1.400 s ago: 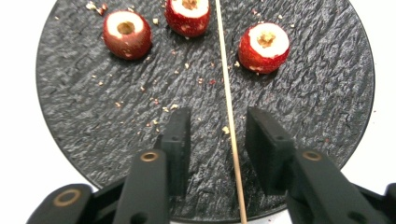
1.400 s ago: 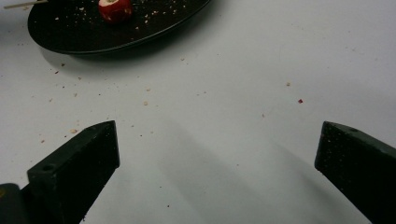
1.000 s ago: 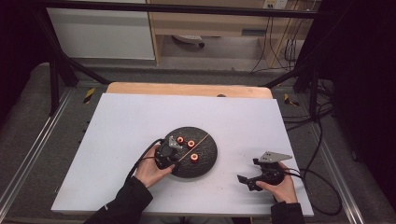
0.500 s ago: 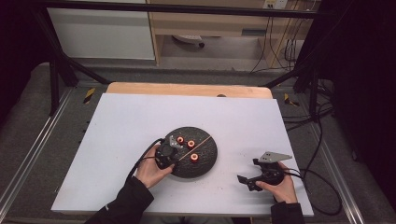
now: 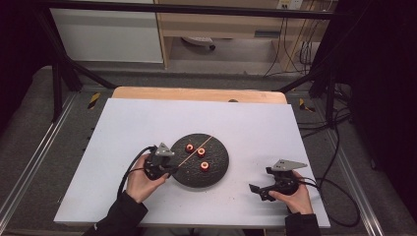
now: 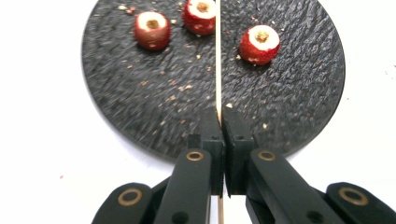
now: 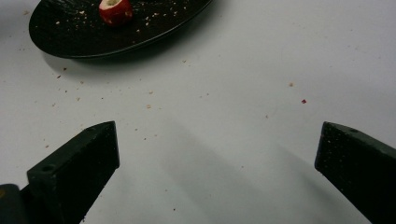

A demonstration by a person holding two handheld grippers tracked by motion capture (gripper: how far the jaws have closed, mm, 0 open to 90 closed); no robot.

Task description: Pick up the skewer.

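The left gripper (image 6: 219,122) is clamped on the near end of a thin wooden skewer (image 6: 218,60), which extends ahead of it over the black plate (image 6: 140,112) between three red fruit pieces (image 6: 152,29). A sideways pull could snap or slip the skewer. The right gripper (image 7: 217,154) rests open, well apart.

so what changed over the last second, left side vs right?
The left gripper has just closed on the thin wooden skewer and pulled back toward the plate's near-left edge, taking the skewer with it. The right gripper stayed open on the table, and the three red fruit pieces kept their places on the plate.
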